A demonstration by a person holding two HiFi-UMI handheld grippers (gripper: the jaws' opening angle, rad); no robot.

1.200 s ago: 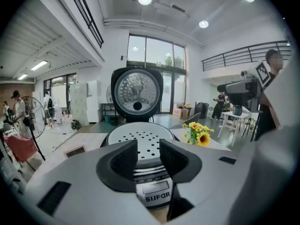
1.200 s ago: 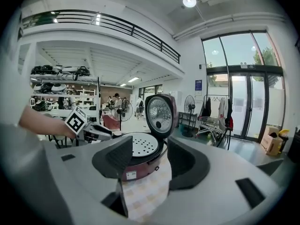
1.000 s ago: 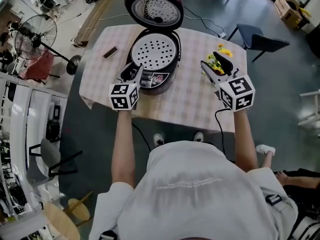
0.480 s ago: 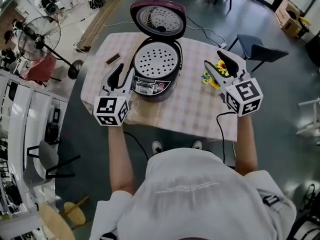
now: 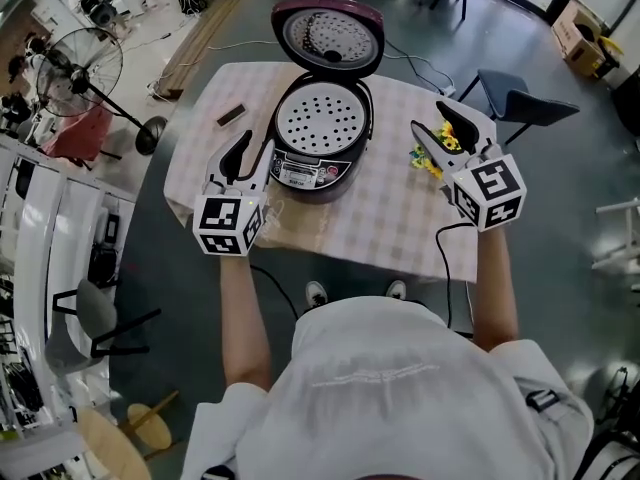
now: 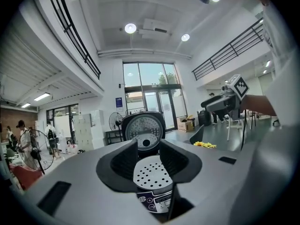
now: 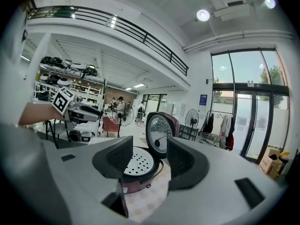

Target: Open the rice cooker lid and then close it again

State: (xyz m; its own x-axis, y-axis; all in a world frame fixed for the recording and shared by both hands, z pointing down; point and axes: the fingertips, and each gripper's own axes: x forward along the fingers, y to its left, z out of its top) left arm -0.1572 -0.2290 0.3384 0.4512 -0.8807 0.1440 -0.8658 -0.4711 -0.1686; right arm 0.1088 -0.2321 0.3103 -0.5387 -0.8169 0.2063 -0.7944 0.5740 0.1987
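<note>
The maroon rice cooker [image 5: 318, 136] stands on the checked table [image 5: 390, 218] with its lid [image 5: 328, 36] swung up and back, showing the perforated inner plate. My left gripper [image 5: 246, 156] hovers open at the cooker's front left, clear of it and holding nothing. To the right of the cooker, my right gripper [image 5: 442, 130] is open above the table, with nothing between its pads. In the left gripper view the cooker [image 6: 152, 172] and raised lid [image 6: 143, 131] show through the gap of the left gripper [image 6: 148, 149]. The right gripper [image 7: 150, 156] frames the cooker [image 7: 137, 165] from the side.
Yellow flowers [image 5: 424, 157] lie on the table under the right gripper. A small dark bar [image 5: 231, 115] rests at the table's far left. A standing fan [image 5: 75, 66] is on the floor to the left and a dark chair [image 5: 515, 86] to the far right.
My left gripper has pulled away from the cooker's front and lifted, now off to its left. The right gripper rose a little. The lid stays open.
</note>
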